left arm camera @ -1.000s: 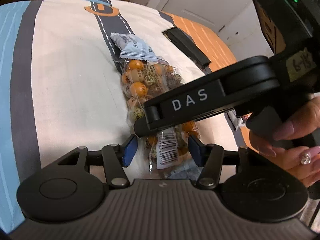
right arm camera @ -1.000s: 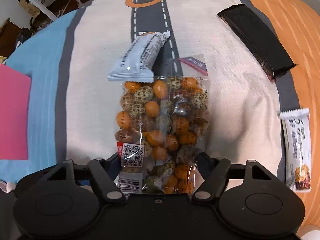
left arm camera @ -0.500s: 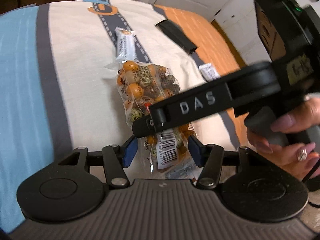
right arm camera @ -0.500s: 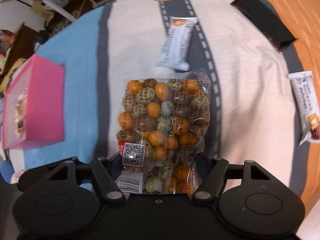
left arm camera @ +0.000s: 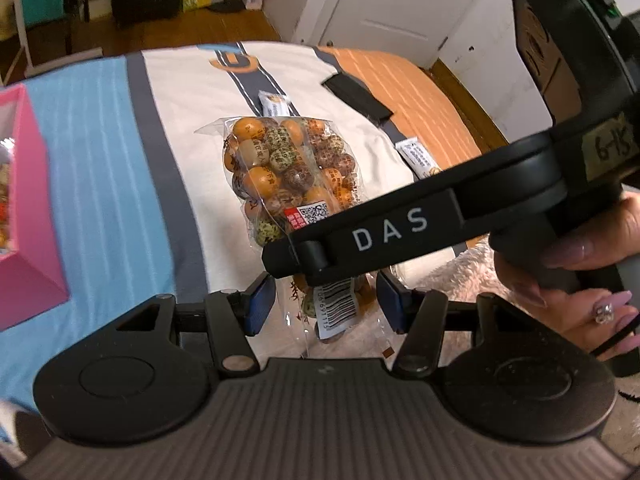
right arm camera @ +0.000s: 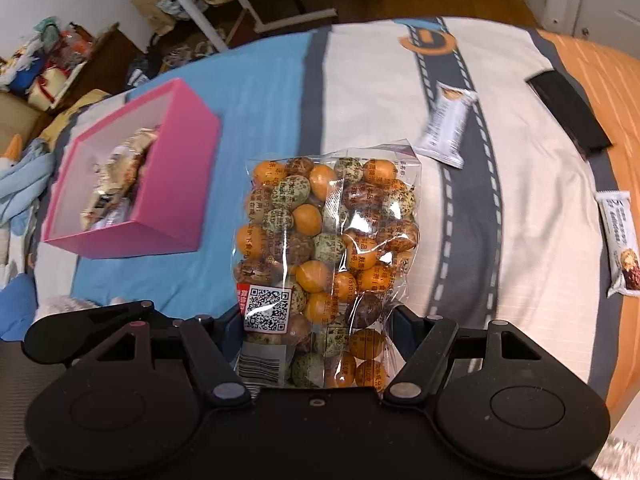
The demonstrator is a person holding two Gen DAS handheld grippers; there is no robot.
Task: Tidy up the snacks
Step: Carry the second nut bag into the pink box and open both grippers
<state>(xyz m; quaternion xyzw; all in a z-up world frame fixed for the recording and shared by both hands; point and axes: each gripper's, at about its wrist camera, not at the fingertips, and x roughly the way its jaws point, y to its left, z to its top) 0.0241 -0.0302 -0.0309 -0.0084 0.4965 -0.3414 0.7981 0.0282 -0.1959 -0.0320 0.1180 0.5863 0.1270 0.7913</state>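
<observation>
Our right claw (right arm camera: 316, 332) pinches the lower end of the bag of nuts (right arm camera: 326, 240), lifted above the bed (right arm camera: 520, 208) beside the pink box (right arm camera: 176, 184). Our left claw (left arm camera: 326, 300) is spread on either side of the bag's bottom without gripping it.

Clear bag (right arm camera: 326, 256) is stuffed with orange, speckled green and brown balls, plus a red and white QR sticker. Left of the bag sits a hot pink box (right arm camera: 176, 184). Bedspread (right arm camera: 532, 208) under the bag: blue, cream, orange stripes, grey road print.
</observation>
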